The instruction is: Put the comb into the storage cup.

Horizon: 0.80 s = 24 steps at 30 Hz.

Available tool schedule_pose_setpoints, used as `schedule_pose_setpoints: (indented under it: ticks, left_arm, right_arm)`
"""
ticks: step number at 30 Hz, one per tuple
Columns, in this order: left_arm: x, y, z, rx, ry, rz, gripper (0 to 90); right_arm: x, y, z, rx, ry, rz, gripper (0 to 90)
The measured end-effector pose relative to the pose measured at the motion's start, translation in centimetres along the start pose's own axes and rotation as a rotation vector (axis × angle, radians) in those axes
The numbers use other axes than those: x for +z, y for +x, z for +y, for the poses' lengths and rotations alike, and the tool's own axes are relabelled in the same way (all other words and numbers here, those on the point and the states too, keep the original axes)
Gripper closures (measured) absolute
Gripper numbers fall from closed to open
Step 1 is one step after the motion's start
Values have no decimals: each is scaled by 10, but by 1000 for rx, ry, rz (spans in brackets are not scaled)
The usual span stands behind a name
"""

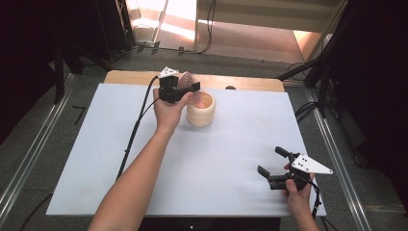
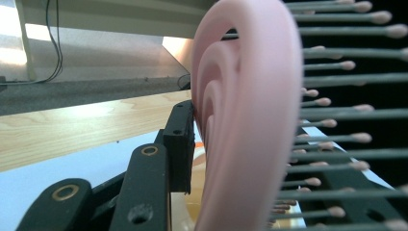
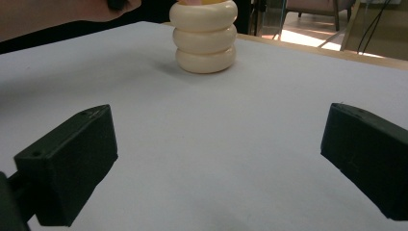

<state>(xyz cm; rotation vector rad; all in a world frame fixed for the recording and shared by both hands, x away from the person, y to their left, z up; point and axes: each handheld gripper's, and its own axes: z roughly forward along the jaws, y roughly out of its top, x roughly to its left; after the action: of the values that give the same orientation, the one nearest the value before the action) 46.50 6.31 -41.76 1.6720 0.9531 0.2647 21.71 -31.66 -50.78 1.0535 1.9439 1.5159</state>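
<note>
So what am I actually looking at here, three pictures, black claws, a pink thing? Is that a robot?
No robot: a person sits at a table covered by a white sheet and holds a hand-operated claw in each hand. The wide picture is taken from a camera above, looking down; the forearms come in from the bottom. The other two come from small cameras riding on the claws, looking along their black jaws.

The left gripper is held up at the far side of the table, shut on a pink brush with thin bristles ending in round tips; that is the big pink shape in its own view. It is next to a cream holder that looks like three stacked rings and stands upright on the sheet.

The right gripper is near the front right corner, jaws apart, holding nothing. Its view looks across the sheet towards the holder.
</note>
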Motion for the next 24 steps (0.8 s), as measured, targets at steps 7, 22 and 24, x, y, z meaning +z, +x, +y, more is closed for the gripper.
schedule_pose_setpoints:
  ticks: [7,22,24]
  left_arm:
    - [-5,7,-2,-30,-12,-41,431]
    - [-15,3,-4,70,-18,-1,0]
    - [-17,3,-4,73,-21,-5,0]
  right_arm:
    - [0,0,0,-5,1,-1,0]
    - [1,0,0,-6,2,-2,0]
    - [1,0,0,-4,2,-2,0]
